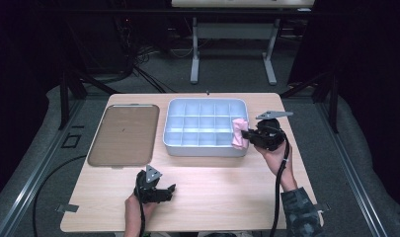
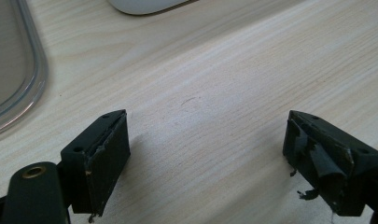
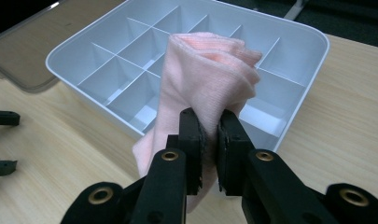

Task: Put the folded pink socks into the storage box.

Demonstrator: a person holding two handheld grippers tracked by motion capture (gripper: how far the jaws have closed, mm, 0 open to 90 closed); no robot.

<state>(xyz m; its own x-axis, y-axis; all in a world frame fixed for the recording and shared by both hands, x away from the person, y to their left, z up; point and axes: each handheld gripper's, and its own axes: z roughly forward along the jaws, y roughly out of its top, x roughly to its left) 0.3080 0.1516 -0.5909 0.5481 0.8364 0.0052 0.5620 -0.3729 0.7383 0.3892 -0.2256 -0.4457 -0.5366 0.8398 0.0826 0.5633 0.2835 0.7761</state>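
Observation:
A pink folded cloth (image 3: 203, 79) hangs pinched between the jaws of my right gripper (image 3: 209, 140), which is shut on it. In the high view the cloth (image 1: 239, 132) is at the right wall of a white divided tray (image 1: 175, 142), with the right gripper (image 1: 247, 133) just to its right. The tray's compartments (image 3: 116, 74) look bare. My left gripper (image 1: 169, 190) rests low over the table near the front edge, jaws wide apart with only bare wood between them (image 2: 205, 140).
A brown flat lid or mat with a clear rim (image 1: 124, 134) lies left of the tray; its edge (image 2: 32, 70) shows in the left gripper view. Cables trail from both grippers off the table's front. A white table frame (image 1: 232, 44) stands beyond.

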